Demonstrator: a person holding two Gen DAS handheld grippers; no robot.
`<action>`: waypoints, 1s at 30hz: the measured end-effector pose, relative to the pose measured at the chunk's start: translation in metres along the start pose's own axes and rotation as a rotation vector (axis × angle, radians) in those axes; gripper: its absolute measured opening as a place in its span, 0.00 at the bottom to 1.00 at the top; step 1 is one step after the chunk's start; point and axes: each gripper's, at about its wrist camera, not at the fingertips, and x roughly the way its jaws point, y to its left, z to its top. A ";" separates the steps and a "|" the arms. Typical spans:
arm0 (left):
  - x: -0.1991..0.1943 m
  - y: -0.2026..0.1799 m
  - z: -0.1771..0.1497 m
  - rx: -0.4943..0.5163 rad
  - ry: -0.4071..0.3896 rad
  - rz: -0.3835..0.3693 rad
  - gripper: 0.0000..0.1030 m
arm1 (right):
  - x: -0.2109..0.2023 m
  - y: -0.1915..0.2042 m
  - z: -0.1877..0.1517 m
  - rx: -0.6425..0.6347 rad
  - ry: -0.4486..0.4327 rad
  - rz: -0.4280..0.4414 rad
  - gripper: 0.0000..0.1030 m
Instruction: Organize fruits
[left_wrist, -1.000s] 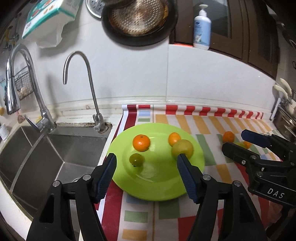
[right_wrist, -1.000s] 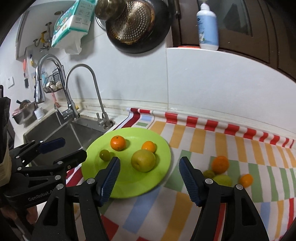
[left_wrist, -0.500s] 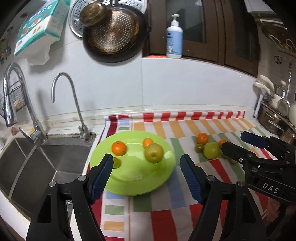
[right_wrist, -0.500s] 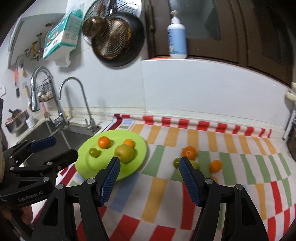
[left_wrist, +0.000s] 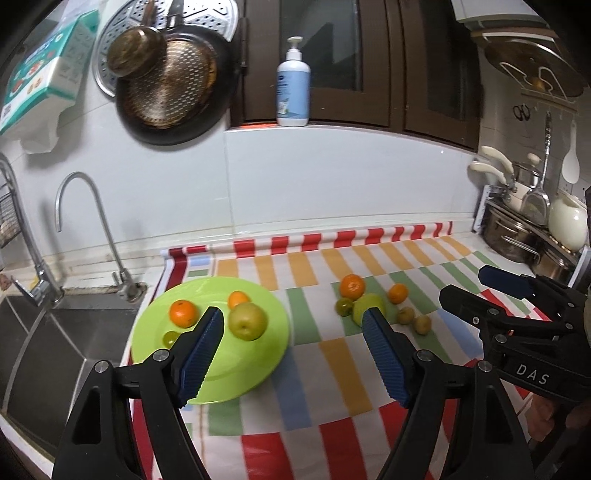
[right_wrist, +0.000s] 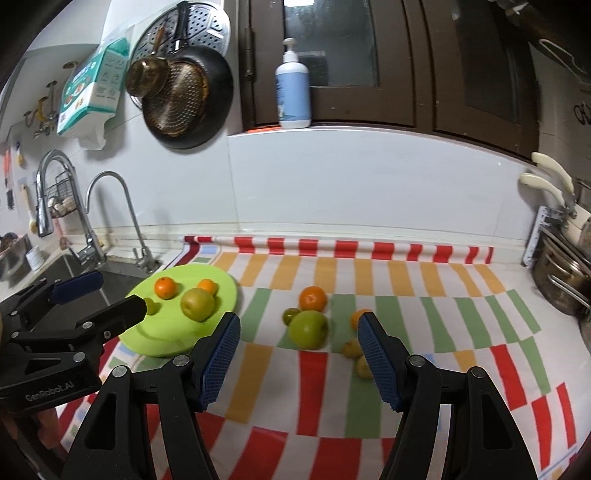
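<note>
Here the left gripper (left_wrist: 291, 328) hangs above the striped cloth (left_wrist: 295, 373), its jaws opening with nothing between them; one blue pad crosses the near rim of the green plate (left_wrist: 258, 369). The right gripper (right_wrist: 297, 338) hangs over the cloth too, jaws spread and empty, and the loose fruit shows in the gap beyond its pads. On the plate lie an orange (left_wrist: 182, 313), a smaller orange (left_wrist: 238, 298), a pear (left_wrist: 247, 321) touching that smaller one, and a small green fruit (left_wrist: 170, 338) partly behind the left pad. Well apart from the plate, on the cloth, sits a cluster: a big orange (right_wrist: 312, 298), a green apple (right_wrist: 308, 329) just in front of it, a dark green fruit (right_wrist: 290, 315) touching the apple, another orange (right_wrist: 357, 318) partly hidden by the right pad, and two small yellowish fruits (right_wrist: 352, 349) nearer the camera. The plate lies at the cloth's left end, beside the sink (left_wrist: 55, 332). A soap bottle (left_wrist: 293, 85) stands on the ledge above, and pans (left_wrist: 170, 88) hang on the wall.
</note>
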 end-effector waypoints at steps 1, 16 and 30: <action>0.002 -0.003 0.001 0.004 0.001 -0.006 0.75 | -0.001 -0.003 0.000 0.003 0.000 -0.004 0.65; 0.046 -0.045 0.008 0.078 0.028 -0.090 0.75 | 0.016 -0.045 -0.014 0.038 0.041 -0.079 0.65; 0.109 -0.061 0.000 0.104 0.135 -0.177 0.65 | 0.064 -0.066 -0.033 0.084 0.152 -0.060 0.63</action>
